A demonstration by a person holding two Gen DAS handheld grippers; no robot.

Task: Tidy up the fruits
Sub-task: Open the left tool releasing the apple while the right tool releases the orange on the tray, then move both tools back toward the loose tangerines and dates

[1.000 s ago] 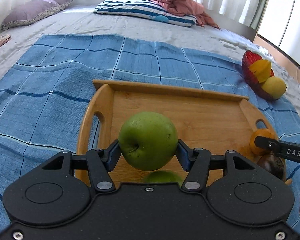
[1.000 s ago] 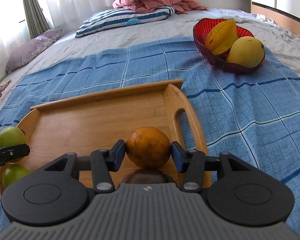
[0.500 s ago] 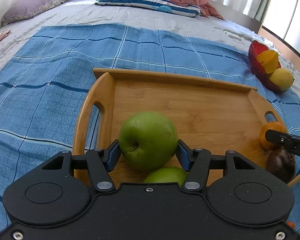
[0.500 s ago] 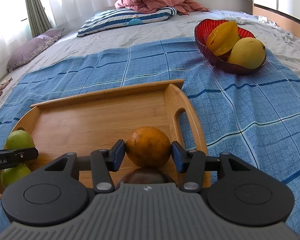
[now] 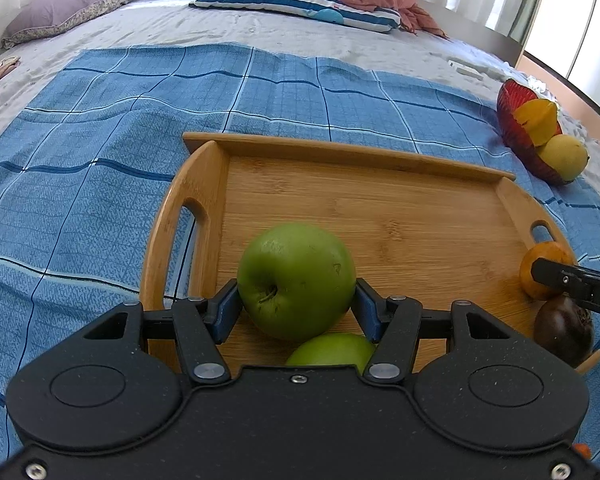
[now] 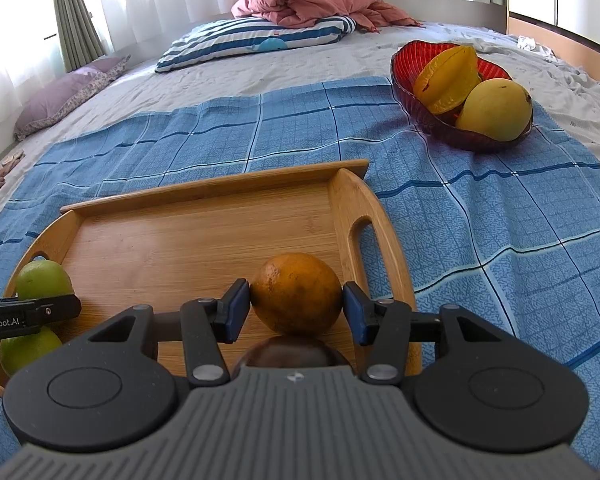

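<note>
Where tray (image 5: 380, 208); apples (image 5: 296, 280), orange (image 6: 296, 294)

Over the last second the left gripper (image 5: 296, 306), with the green apple (image 5: 296, 280) clamped between its pads, has come down toward the wooden tray (image 5: 380, 208). In the left wrist view the second green apple (image 5: 332, 350) now shows far more from under the held one, and the tray fills more of the frame. In the right wrist view the left gripper's finger (image 6: 32, 314) has sunk, sitting low across the two apples at the tray's left end.
</note>
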